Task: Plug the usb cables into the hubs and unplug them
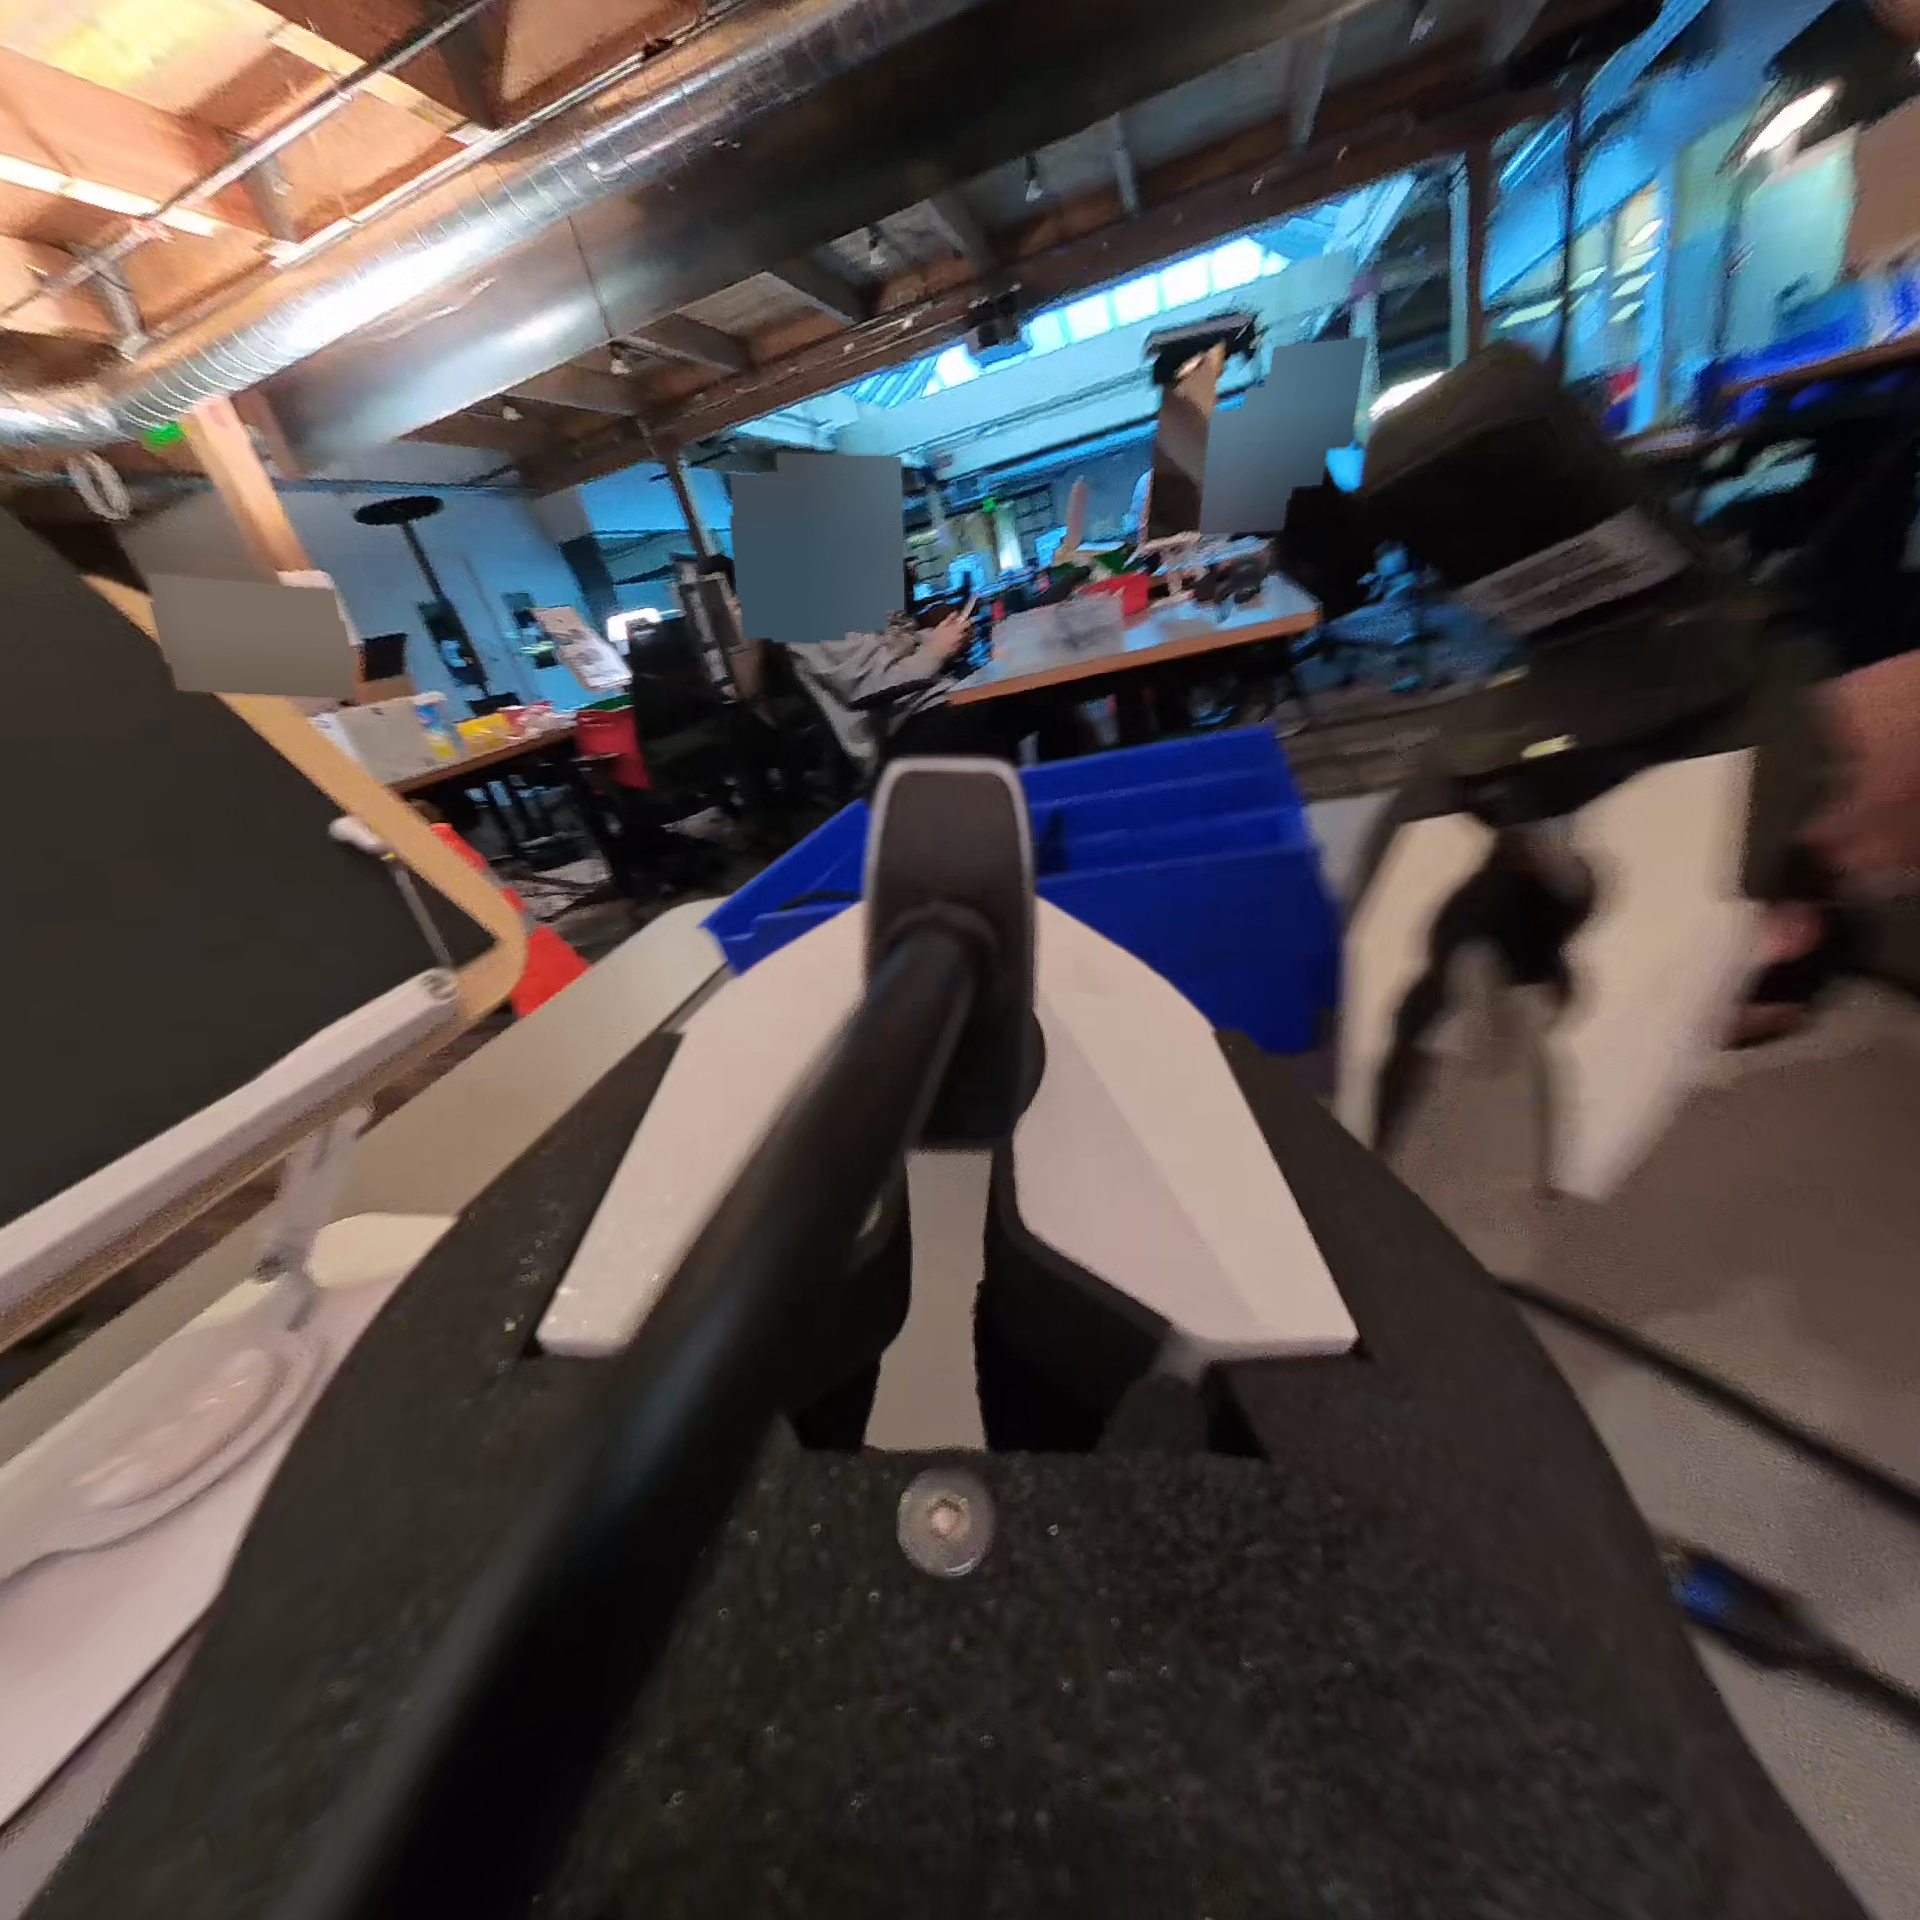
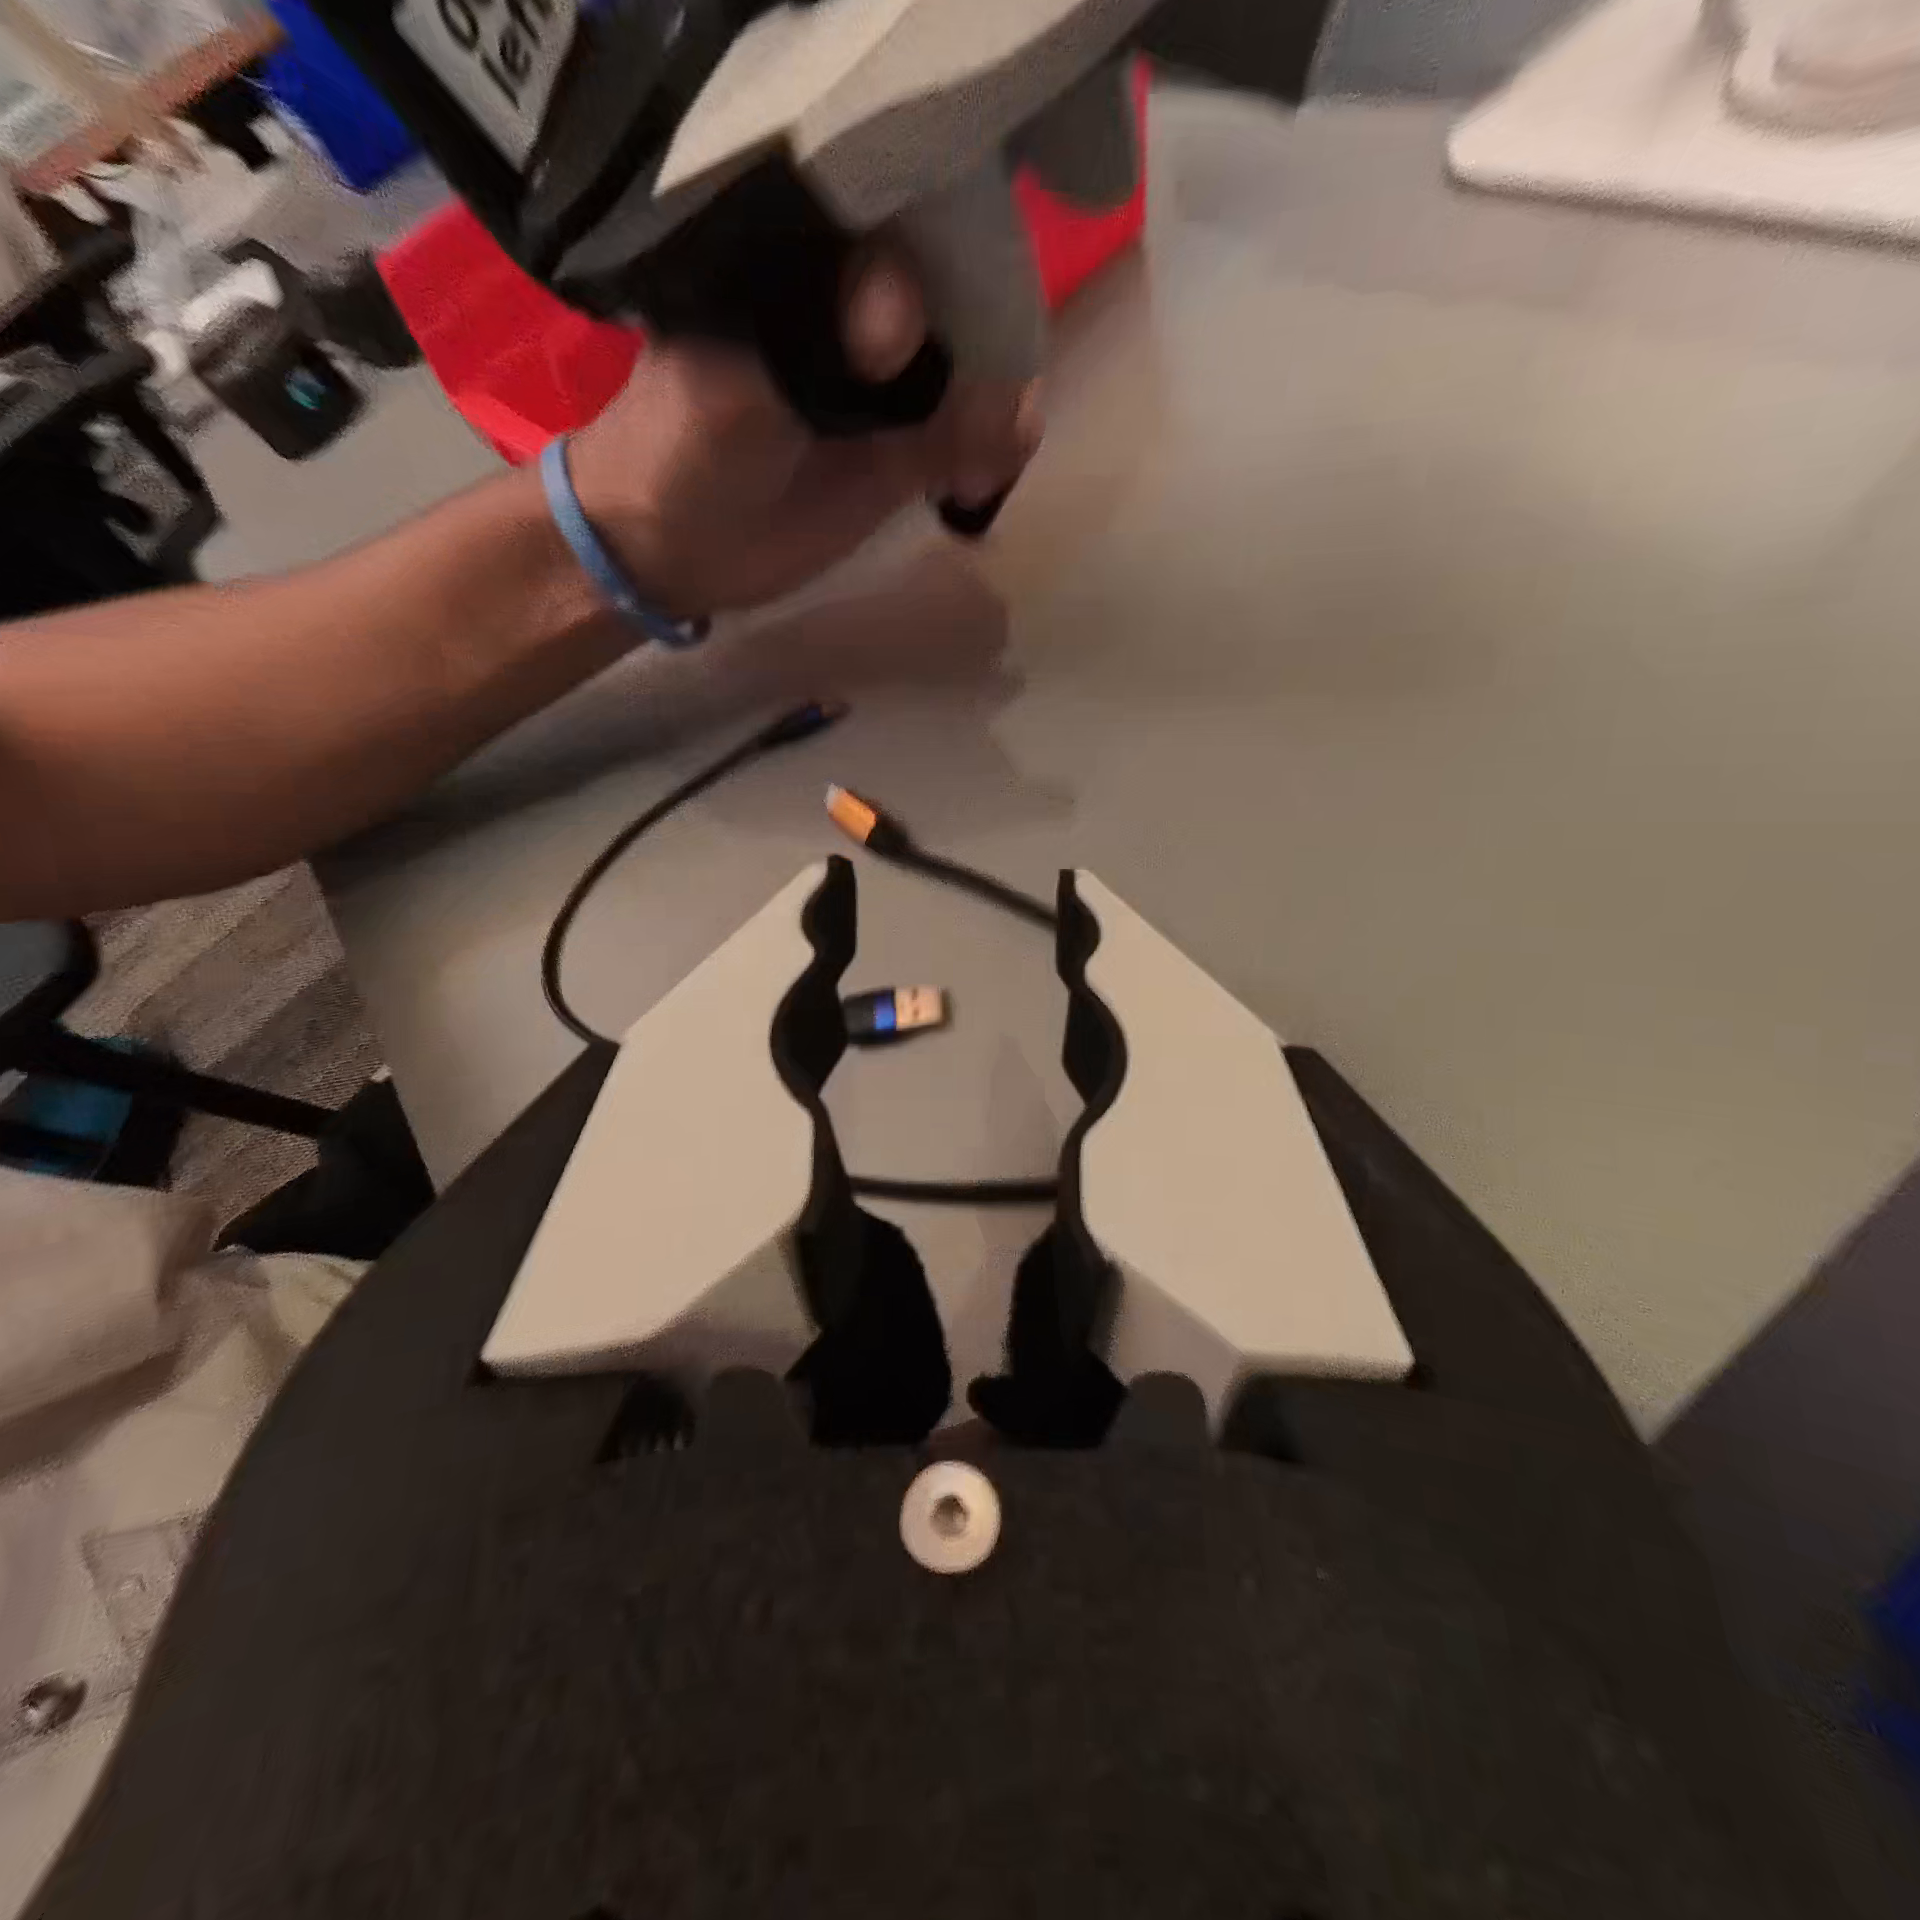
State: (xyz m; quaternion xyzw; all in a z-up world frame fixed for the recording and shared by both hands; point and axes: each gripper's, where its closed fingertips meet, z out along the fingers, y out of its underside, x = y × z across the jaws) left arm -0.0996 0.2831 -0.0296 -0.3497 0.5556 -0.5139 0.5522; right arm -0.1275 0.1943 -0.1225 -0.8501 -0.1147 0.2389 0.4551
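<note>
Left gripper [image 1: 951, 883]: your jaws are clamped together on a black cable [image 1: 831, 1122], which runs from the lower left of the wrist view up to the tips and ends there. The gripper is raised and tilted up toward the room.

Right gripper [image 2: 951, 883]: your jaws stand apart with nothing between them, held above the grey surface [image 2: 1455, 623].

Between your right jaws: a blue-banded USB plug [image 2: 899, 1013] lies on the surface, seen through the gap. Its black lead [image 2: 582, 914] curves away to the left.

Just past the right tips: an orange USB plug [image 2: 854, 812] lies flat, its lead trailing toward the right finger.

Farther on the surface: your left hand [image 2: 748, 499], with a blue wristband [image 2: 603, 551], grips the other gripper's handle above the surface; motion blur hides the detail.

Beyond the left tips: a blue bin [image 1: 1184, 873] sits at the surface's far edge, just behind your fingers.

Right of the bin: the other gripper's white fingers [image 1: 1403, 935] show, blurred; probably spread.

Far room: a seated person [image 1: 873, 675] at a long wooden table [image 1: 1122, 655].
</note>
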